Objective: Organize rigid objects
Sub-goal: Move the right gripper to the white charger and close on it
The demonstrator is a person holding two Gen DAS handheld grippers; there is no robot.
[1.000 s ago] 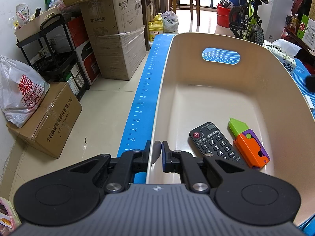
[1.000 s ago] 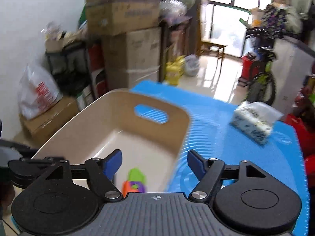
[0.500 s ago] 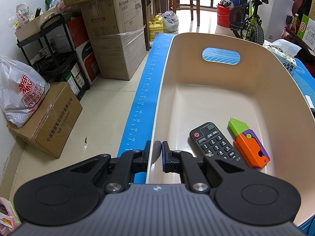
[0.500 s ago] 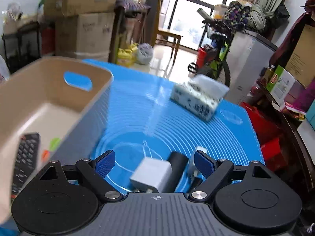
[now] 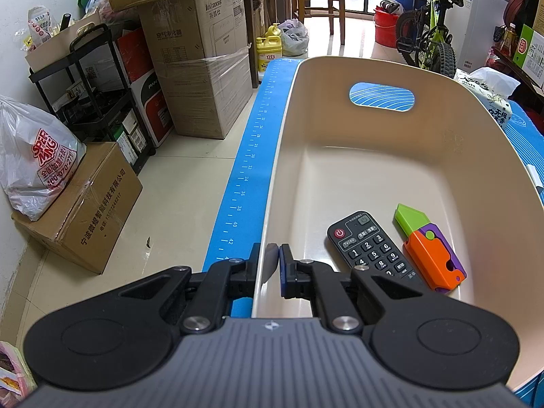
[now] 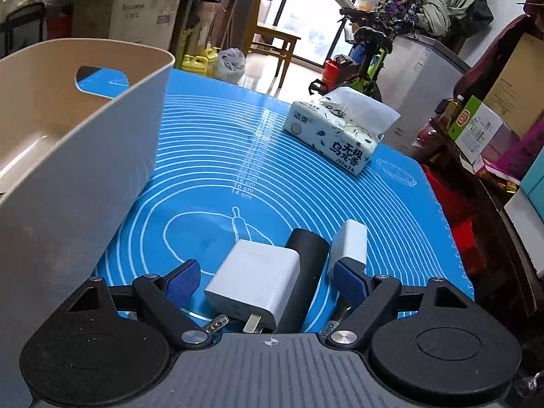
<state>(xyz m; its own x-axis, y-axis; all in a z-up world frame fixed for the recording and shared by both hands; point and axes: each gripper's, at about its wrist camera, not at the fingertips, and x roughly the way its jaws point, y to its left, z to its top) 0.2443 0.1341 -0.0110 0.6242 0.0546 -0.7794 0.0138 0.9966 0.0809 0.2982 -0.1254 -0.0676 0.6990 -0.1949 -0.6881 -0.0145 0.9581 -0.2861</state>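
A beige bin [image 5: 374, 156] stands on the blue mat, and my left gripper [image 5: 271, 261] is shut on its near left rim. Inside the bin lie a black remote [image 5: 370, 244] and an orange, purple and green toy [image 5: 431, 251]. In the right wrist view the bin [image 6: 85, 156] is at the left. My right gripper [image 6: 265, 280] hangs open low over a white charger [image 6: 255, 282], which lies between its fingers without touching the pads. A black cylinder [image 6: 304, 268] and a small white block [image 6: 350, 243] lie just right of the charger.
A tissue pack [image 6: 335, 136] sits at the far right of the blue mat [image 6: 238, 156]. Small metal parts show under the right gripper's body. Cardboard boxes [image 5: 200, 68], a shelf and a bag stand on the floor left of the table; a bicycle stands behind it.
My right gripper has swung right from above the bin and come down over the charger, cylinder and white block. The left gripper and the bin have not moved.
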